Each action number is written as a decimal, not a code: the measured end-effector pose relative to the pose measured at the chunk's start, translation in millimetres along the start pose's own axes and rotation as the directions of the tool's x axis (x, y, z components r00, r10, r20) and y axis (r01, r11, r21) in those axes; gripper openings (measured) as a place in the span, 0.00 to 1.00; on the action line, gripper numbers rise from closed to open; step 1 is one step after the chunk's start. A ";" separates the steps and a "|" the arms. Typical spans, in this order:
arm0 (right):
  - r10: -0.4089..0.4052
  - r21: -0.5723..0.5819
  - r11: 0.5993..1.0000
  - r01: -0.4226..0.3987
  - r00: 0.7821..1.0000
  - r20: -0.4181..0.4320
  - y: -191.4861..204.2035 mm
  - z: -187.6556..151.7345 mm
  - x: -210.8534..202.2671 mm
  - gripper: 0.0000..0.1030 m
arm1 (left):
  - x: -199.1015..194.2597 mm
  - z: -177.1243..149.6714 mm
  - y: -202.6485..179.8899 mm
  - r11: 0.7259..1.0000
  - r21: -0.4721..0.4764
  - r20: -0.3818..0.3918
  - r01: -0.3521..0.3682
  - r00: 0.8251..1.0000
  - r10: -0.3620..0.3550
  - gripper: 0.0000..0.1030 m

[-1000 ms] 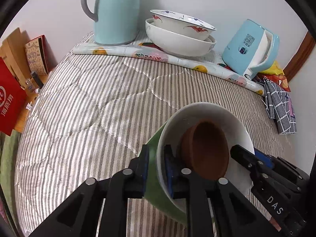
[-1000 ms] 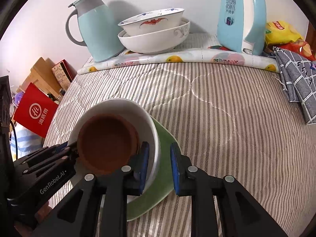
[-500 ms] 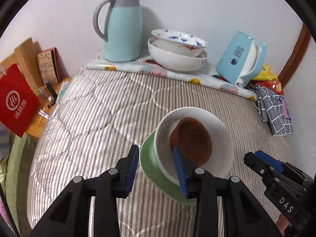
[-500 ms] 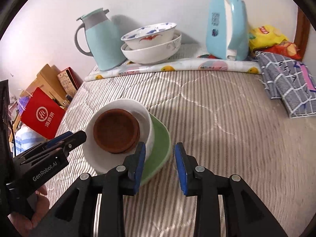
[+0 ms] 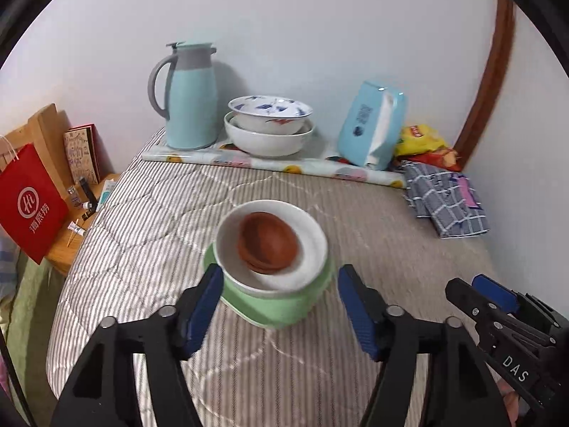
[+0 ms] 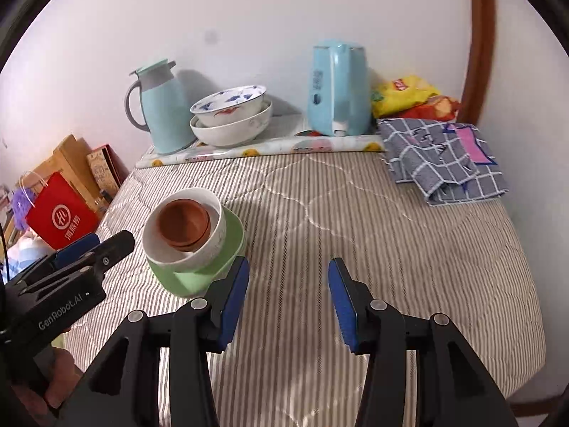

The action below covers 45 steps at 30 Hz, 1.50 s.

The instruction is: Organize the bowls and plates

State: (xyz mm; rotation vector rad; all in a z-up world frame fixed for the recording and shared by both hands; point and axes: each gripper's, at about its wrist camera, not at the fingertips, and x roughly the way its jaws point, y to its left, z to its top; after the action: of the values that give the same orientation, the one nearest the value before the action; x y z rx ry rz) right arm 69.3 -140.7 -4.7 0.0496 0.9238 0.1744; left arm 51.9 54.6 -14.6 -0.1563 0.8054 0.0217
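A stack stands on the striped bedcover: a green bowl (image 5: 274, 302) holds a white bowl (image 5: 313, 249), which holds a brown bowl (image 5: 268, 240). The same stack shows in the right wrist view, green bowl (image 6: 199, 270), white bowl (image 6: 213, 235), brown bowl (image 6: 183, 219). My left gripper (image 5: 281, 315) is open and empty, just in front of the stack. My right gripper (image 6: 288, 300) is open and empty, to the right of the stack. Two more white bowls (image 5: 268, 131) sit stacked at the back by the wall; they also show in the right wrist view (image 6: 231, 121).
At the back stand a light blue thermos jug (image 5: 188, 96), a light blue kettle (image 6: 338, 89), snack bags (image 6: 409, 98) and a folded checked cloth (image 6: 444, 160). A red bag (image 5: 28, 206) and boxes sit on a low table left of the bed.
Both grippers let go of the stack, opened wide and pulled back from it. The stack now stands free on the bedcover.
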 end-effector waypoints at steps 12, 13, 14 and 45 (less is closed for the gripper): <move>-0.052 0.045 0.998 0.049 0.995 0.082 -32.2 -22.7 -48.8 0.84 | -34.8 -16.9 -34.6 0.998 0.054 0.046 0.010 0.999 -0.013 0.80; -0.054 0.046 0.998 0.051 0.995 0.086 -34.2 -23.6 -51.2 0.86 | -36.1 -18.2 -36.3 0.998 0.056 0.049 0.013 0.999 -0.016 0.81; -0.060 0.046 0.997 0.056 0.994 0.092 -36.0 -24.6 -53.6 0.87 | -37.3 -19.6 -38.0 0.998 0.058 0.050 0.015 0.999 -0.018 0.81; -0.089 0.045 0.995 0.085 0.992 0.092 -45.0 -39.2 -62.0 0.89 | -48.3 -32.2 -49.2 0.997 0.075 0.063 -0.005 0.998 0.001 0.82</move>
State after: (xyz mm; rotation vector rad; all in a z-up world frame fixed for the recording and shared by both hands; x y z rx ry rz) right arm 7.3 -196.8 15.3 0.0551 0.8335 0.0712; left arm -0.8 3.2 4.6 -0.0827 0.7426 -0.0009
